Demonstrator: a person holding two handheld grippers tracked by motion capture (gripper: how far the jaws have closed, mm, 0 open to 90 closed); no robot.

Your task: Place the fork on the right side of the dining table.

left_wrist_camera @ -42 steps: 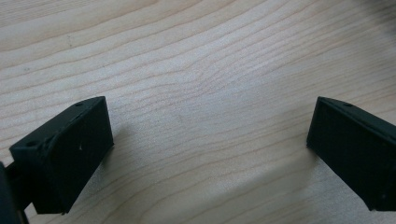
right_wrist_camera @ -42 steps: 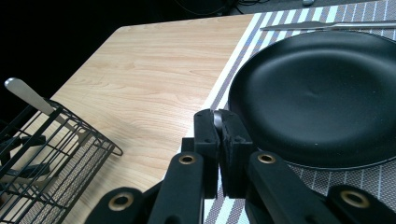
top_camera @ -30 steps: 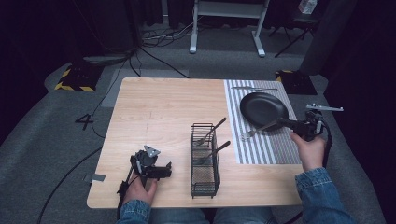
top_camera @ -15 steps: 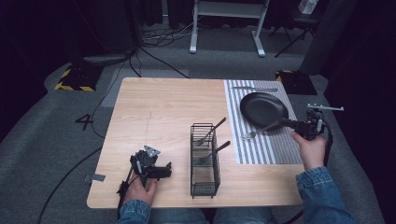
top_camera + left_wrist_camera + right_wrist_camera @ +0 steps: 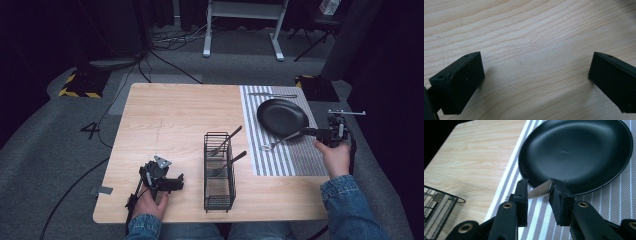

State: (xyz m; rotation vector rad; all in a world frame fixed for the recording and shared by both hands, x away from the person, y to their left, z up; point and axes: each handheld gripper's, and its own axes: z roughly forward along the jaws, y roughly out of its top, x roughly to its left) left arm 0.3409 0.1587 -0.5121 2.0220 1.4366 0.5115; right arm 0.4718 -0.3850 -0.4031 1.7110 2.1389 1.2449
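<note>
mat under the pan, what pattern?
The mat is grey with thin white stripes, under the black pan. It shows best in the right gripper view.

Dim room, grey carpet floor (image 5: 60,150), black cables (image 5: 165,47) trailing – white desk frame (image 5: 245,20) at the back, yellow-black hazard tape (image 5: 75,85) – light wooden table (image 5: 170,120).

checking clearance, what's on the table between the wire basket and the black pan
In the high view, between wire basket and black pan: a utensil's ring end on the striped mat.
</note>
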